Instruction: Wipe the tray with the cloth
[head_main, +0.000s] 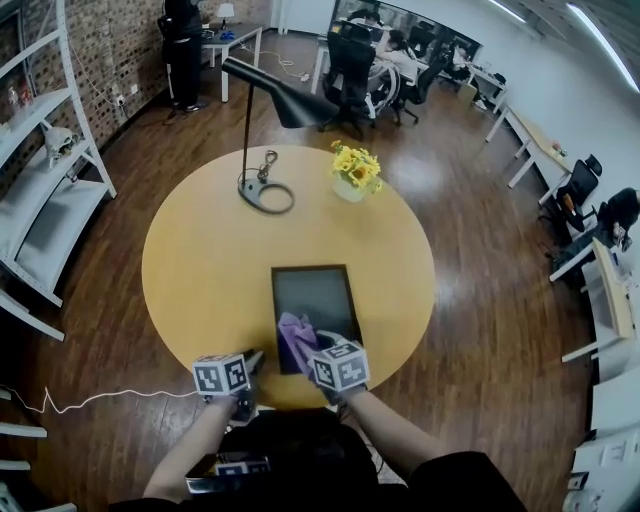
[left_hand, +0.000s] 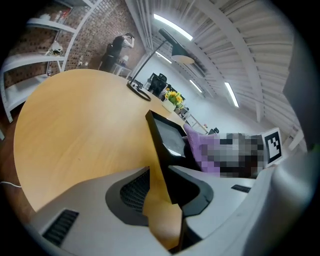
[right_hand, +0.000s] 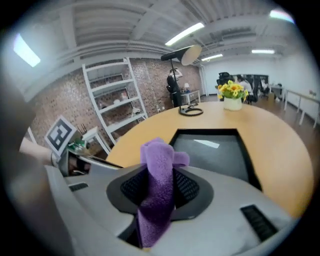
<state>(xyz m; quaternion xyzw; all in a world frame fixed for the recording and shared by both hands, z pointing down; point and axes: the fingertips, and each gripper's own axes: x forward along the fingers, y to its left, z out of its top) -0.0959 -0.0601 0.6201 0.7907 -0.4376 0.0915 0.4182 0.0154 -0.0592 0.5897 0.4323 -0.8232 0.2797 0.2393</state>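
Seen from above, a round wooden table (head_main: 200, 260) stands on a dark wood floor. With the person standing at the table's 6 o'clock, a black rectangular tray (head_main: 310, 267) lies flat between the centre and the 6 o'clock edge, its long sides running away from the person. Its grey floor is bare and shines slightly.

The right gripper (head_main: 315, 348) comes in from about 6 o'clock. Its jaws are drawn halfway in and pinch a purple cloth (head_main: 296, 335). In the right gripper view the cloth stands bunched between the two ribbed pads, and its top pokes up past the fingertips. From above, the cloth sits over the tray's 7 o'clock corner. Whether it presses on the tray floor cannot be told.

The left gripper (head_main: 252, 362) reaches in from the table's 7 o'clock edge, just beside the same corner. Its jaws are also about halfway in. In the left gripper view the tray's thin black rim runs up between the pads and lies against the right-hand jaw, with a sliver of tabletop showing beside the other.

A black desk lamp (head_main: 265, 195) stands near 11 o'clock. A small white pot of yellow flowers (head_main: 355, 170) stands near 1 o'clock. White shelves (head_main: 45, 200) line the brick wall at 9 o'clock.
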